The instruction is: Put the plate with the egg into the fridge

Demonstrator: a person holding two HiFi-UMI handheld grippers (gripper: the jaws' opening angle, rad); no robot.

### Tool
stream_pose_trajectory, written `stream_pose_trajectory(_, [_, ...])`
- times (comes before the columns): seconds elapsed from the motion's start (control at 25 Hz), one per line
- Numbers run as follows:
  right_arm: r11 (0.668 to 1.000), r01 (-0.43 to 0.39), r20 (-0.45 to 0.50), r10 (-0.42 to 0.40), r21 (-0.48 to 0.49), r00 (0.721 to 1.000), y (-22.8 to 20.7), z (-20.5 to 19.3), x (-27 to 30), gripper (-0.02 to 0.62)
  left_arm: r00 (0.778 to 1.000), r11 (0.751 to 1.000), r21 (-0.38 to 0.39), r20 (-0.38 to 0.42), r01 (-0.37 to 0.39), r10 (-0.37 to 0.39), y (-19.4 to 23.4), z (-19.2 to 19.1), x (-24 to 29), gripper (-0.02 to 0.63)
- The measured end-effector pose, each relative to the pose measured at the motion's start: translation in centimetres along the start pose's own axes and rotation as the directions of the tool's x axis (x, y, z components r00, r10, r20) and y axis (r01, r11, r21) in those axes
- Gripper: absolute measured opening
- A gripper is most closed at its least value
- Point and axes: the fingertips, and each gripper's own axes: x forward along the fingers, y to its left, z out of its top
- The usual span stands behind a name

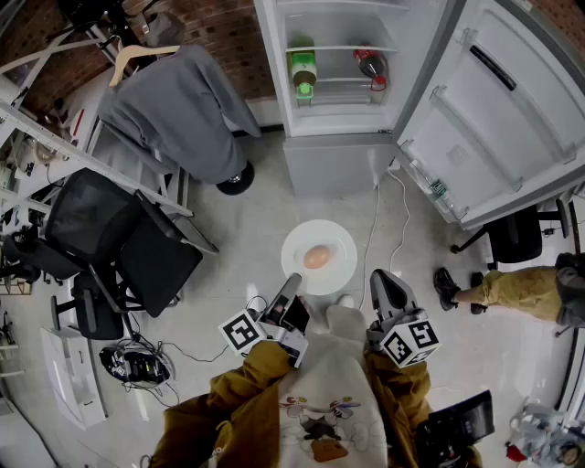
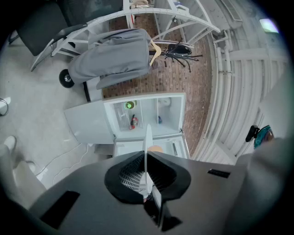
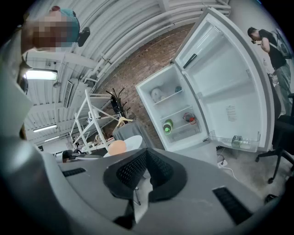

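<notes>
Before the fridge [image 1: 334, 164], left hand-held gripper [image 1: 294, 280] clamps the plate [image 1: 336, 239] mid-carry; right hand-held gripper [image 1: 382, 281] closed, empty. Next: slide it level inside.

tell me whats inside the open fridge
In the fridge, a green bottle and a red-capped bottle sit on a shelf. The lower compartment is closed, so its contents are hidden.

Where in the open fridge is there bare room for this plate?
The shelf just above the green-capped bottle and red-capped bottle looks bare across its width, likely the best spot for the plate. The bottles' own level is crowded, only a gap between them. The top level holds a white object and a small blue item.
</notes>
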Motion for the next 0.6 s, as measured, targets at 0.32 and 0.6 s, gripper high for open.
stream_pose_trajectory(0.32, [1.0, 0.001, 0.001, -0.001, 0.002, 1.0, -2.0, 1.1, 0.0, 0.006, 1.0, 1.0, 0.021, -0.019, -0.017, 0.018, 0.0, -1.2, 1.7, 0.018])
stream_pose_trajectory(0.6, [1.0, -0.02, -0.005, 0.02, -0.001, 1.0, -3.9, 2.9, 1.2, 0.006, 1.0, 0.999, 0.034, -0.012, 0.015, -0.015, -1.3, -2.0, 4.0, 0.018])
